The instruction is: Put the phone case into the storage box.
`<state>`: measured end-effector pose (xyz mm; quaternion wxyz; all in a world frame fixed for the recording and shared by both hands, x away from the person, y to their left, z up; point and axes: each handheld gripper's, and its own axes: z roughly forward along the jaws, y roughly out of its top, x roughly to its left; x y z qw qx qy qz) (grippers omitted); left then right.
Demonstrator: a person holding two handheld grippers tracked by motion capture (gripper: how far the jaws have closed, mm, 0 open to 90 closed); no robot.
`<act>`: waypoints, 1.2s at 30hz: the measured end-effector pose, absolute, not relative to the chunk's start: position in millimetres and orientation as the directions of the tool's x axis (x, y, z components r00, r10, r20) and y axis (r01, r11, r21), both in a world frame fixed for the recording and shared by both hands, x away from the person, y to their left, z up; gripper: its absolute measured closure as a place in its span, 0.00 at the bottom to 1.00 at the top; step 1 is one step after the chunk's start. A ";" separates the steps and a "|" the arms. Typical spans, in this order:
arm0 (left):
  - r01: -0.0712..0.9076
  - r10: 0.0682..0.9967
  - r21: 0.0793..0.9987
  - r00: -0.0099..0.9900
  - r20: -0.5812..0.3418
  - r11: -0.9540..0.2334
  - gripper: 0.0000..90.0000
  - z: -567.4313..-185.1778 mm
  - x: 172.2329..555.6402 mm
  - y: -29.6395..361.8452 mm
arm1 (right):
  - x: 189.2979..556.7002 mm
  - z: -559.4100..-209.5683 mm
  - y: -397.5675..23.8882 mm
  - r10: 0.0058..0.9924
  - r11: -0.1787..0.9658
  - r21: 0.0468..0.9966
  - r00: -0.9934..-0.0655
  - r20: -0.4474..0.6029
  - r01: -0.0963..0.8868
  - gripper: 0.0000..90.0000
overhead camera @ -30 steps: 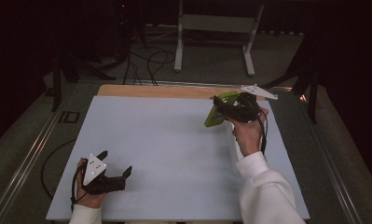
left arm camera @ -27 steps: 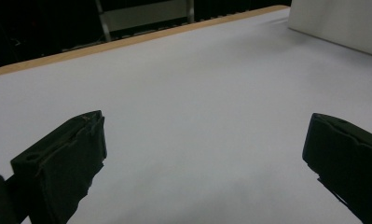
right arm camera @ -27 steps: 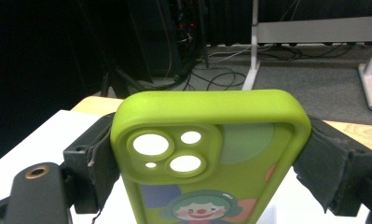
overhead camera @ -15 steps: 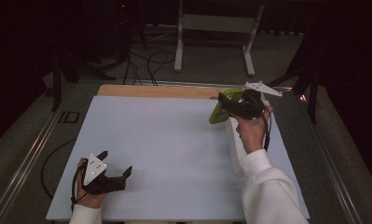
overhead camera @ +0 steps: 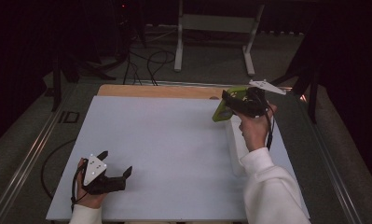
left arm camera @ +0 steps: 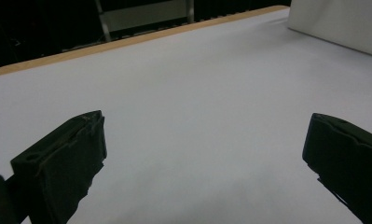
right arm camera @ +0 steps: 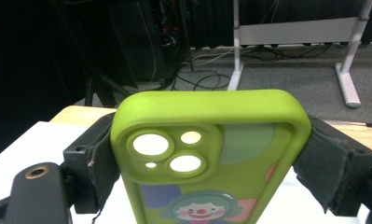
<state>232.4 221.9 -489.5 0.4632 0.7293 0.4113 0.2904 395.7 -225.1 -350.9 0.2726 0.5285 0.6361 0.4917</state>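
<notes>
Both grippers are matte black, each topped by a pale grey three-cornered plate with small dark dots on it; the left gripper (overhead camera: 114,171) has blunt, blocky black jaws with slightly frayed pad edges, and a thin black cable loops from it past the wrist. The right gripper (overhead camera: 229,103) carries similar thick padded jaws, a brass-ringed screw hole on its body, and a black cable trailing down. The person's right arm wears a loose white sleeve (overhead camera: 272,191), the left a white cuff (overhead camera: 85,215).

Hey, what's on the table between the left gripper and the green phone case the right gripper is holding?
Nothing: the high view shows bare white tabletop from the left gripper to the green phone case in the right gripper.
</notes>
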 end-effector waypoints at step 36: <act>0.331 0.870 0.915 0.492 0.042 -0.231 0.00 -489.7 232.3 221.6 | 408.4 -352.2 -247.2 0.974 -0.022 0.909 -0.194 0.113 0.415 0.18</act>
